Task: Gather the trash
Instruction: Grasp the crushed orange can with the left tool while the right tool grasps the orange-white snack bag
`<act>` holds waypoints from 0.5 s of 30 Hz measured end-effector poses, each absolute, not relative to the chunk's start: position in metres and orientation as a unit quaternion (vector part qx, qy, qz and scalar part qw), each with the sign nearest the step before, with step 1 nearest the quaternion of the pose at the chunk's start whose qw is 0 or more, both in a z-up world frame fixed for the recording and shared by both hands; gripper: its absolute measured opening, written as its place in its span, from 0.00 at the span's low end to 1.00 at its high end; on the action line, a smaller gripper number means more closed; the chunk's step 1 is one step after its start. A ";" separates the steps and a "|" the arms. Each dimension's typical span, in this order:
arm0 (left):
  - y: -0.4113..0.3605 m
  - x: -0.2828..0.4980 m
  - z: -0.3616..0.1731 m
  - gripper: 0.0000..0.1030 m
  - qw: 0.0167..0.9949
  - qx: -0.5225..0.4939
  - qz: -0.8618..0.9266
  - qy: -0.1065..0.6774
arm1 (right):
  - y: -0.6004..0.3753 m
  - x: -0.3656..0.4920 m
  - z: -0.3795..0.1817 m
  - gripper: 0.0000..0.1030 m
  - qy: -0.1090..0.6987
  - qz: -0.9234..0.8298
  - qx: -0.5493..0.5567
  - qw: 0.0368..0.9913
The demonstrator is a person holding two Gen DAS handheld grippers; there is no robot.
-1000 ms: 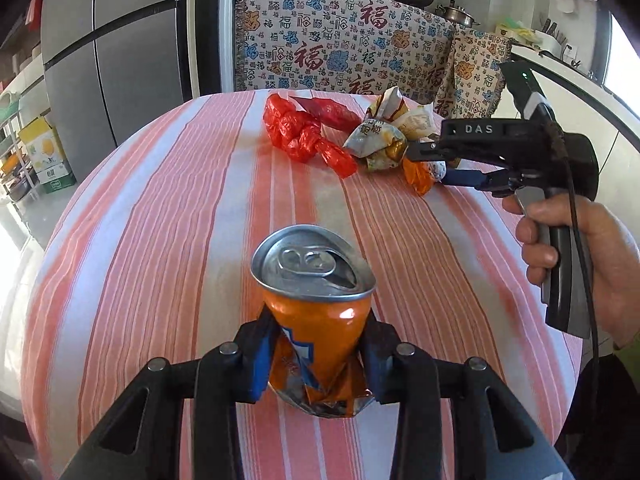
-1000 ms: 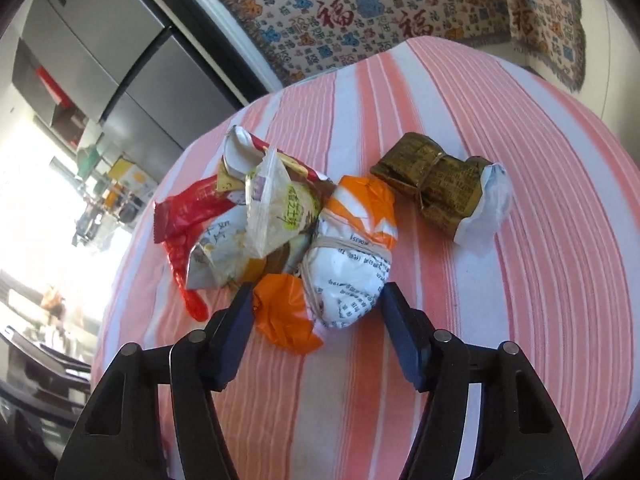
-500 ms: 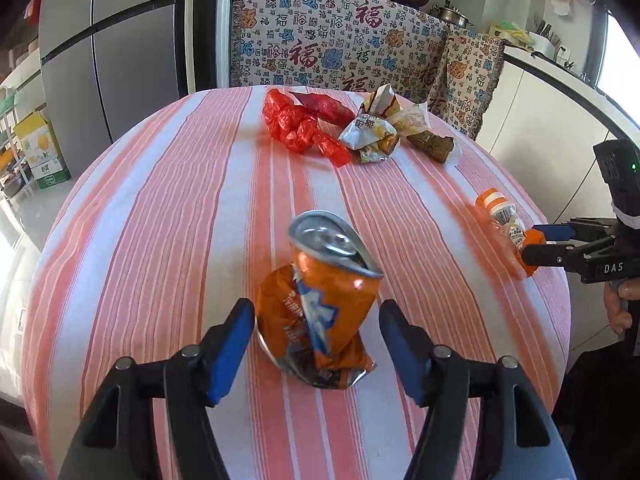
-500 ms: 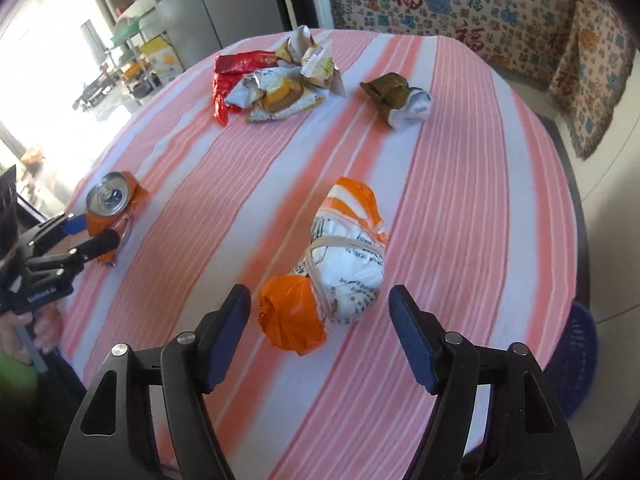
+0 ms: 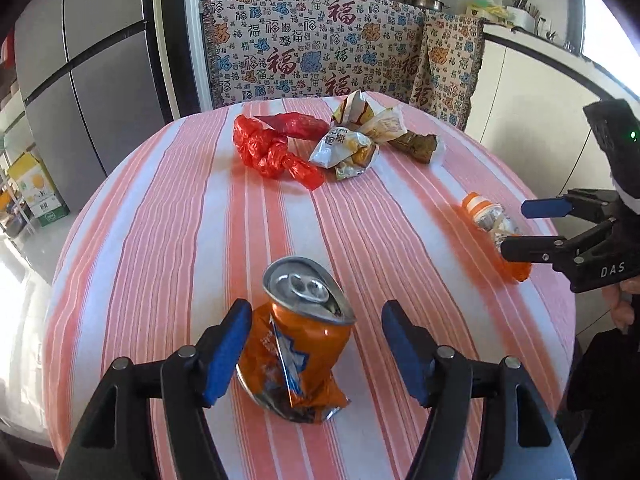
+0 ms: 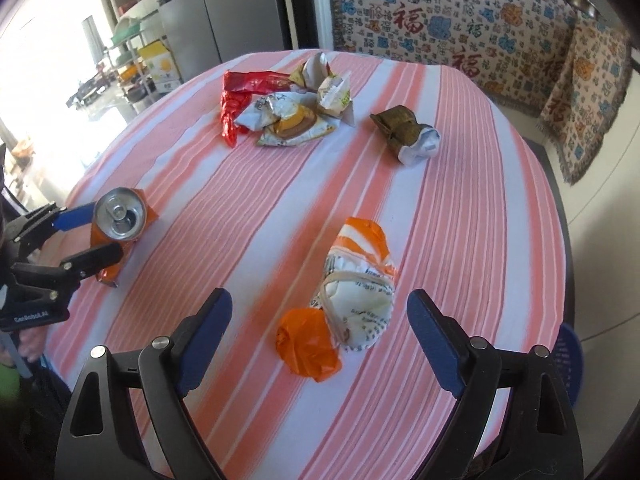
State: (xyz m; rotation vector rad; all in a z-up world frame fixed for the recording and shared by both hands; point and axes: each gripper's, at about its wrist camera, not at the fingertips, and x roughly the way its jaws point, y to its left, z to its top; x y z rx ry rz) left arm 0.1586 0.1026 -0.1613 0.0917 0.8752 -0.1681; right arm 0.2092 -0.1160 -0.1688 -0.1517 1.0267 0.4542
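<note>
The left hand-held gripper point(image 5: 316, 354) is released, its blue pads spread to either side of a crushed orange can point(image 5: 298, 340) that stands tilted on the striped tabletop point(image 5: 168, 240); the left pad sits just beside the can's dented wall, the right pad is clearly apart from it. In the right wrist view the same can point(image 6: 118, 226) shows at the tabletop's near left edge, between the left hand-held gripper's fingers.

The right hand-held gripper point(image 6: 320, 340) is also released — its pads stand wide on both sides of a white-and-orange plastic bag bundle point(image 6: 352, 300) lying near the right edge of the tabletop, touching neither pad.

At the far side lie more pieces: a knotted red plastic bag point(image 5: 272, 152), a heap of crumpled snack wrappers point(image 5: 356, 140) just right of it, and a brown leaf-wrapped parcel point(image 6: 404, 132) a little apart to the right. A patterned cloth point(image 5: 320, 52) hangs behind the tabletop.
</note>
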 end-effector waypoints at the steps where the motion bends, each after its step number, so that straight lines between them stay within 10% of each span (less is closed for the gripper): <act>1: 0.100 0.163 -0.164 0.67 0.900 0.053 -0.075 0.426 | -0.115 0.214 -0.172 0.88 0.493 0.207 -0.072 0.842; 3: 0.099 0.168 -0.167 0.65 0.897 0.062 -0.070 0.432 | -0.115 0.224 -0.179 0.87 0.504 0.196 -0.073 0.838; 4: 0.100 0.170 -0.168 0.47 0.895 0.062 -0.070 0.435 | -0.116 0.227 -0.183 0.81 0.513 0.191 -0.074 0.834; 6: 0.103 0.170 -0.167 0.47 0.893 0.056 -0.074 0.440 | -0.118 0.230 -0.186 0.45 0.523 0.183 -0.074 0.829; 15: 0.112 0.159 -0.152 0.47 0.898 -0.013 -0.103 0.427 | -0.143 0.202 -0.148 0.43 0.478 0.216 -0.038 0.850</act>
